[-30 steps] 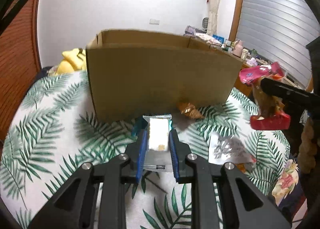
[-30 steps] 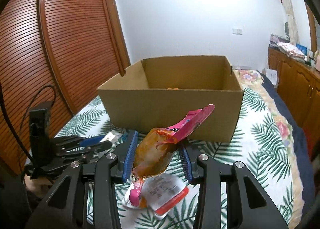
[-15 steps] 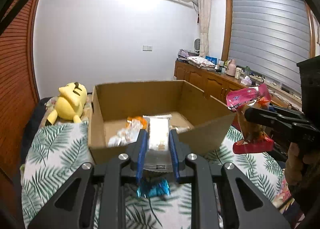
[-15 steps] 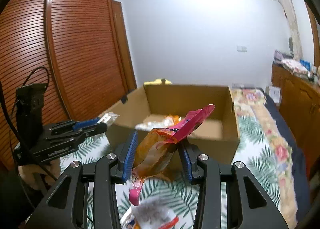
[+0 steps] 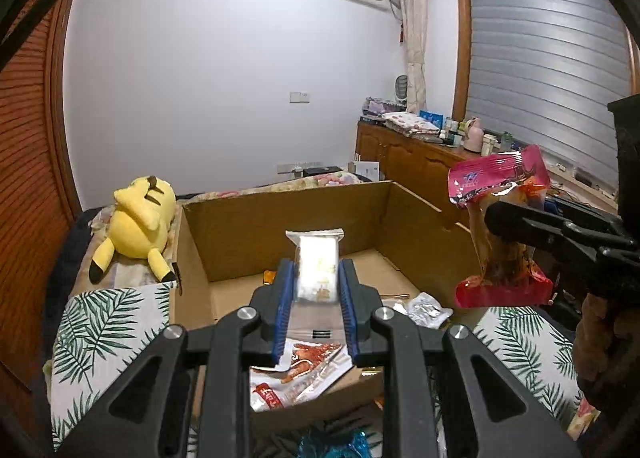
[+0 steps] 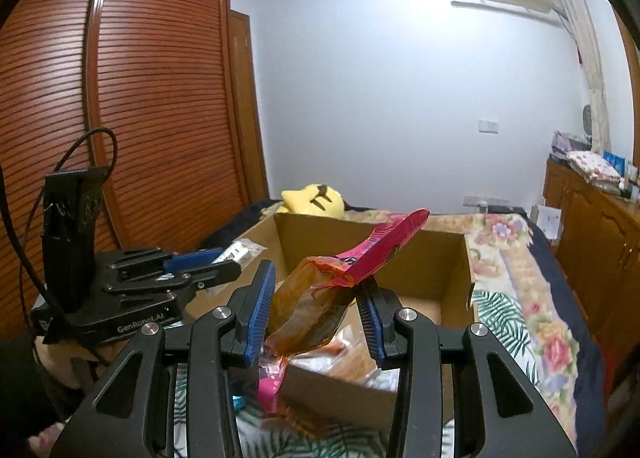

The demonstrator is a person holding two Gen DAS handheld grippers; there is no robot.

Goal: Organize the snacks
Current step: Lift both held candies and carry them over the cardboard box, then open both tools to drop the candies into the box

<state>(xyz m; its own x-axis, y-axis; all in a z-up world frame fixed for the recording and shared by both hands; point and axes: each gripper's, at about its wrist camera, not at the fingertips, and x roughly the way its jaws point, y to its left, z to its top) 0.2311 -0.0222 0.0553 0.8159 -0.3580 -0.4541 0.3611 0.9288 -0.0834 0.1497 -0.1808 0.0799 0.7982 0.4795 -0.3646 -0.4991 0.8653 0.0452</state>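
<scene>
The left hand-held gripper (image 5: 316, 290) is clamped on a small white-and-silver foil snack packet (image 5: 317, 264), held above the open brown cardboard box (image 5: 280, 214) on the bed. The right hand-held gripper (image 6: 316, 312) is clamped on a pink-topped orange snack pouch (image 6: 320, 298) over the box's near edge. Best to carry each further past the rim before releasing, dropping them beside the packets already inside.

Cardboard box (image 5: 280, 214) set on the bed (image 5: 104, 322), plush toy (image 5: 138, 224) laid left of and just beside it, snack packets (image 5: 304, 370) inside the box, cabinet (image 5: 416, 162) placed behind on the right, wardrobe (image 6: 120, 98) at the left.
</scene>
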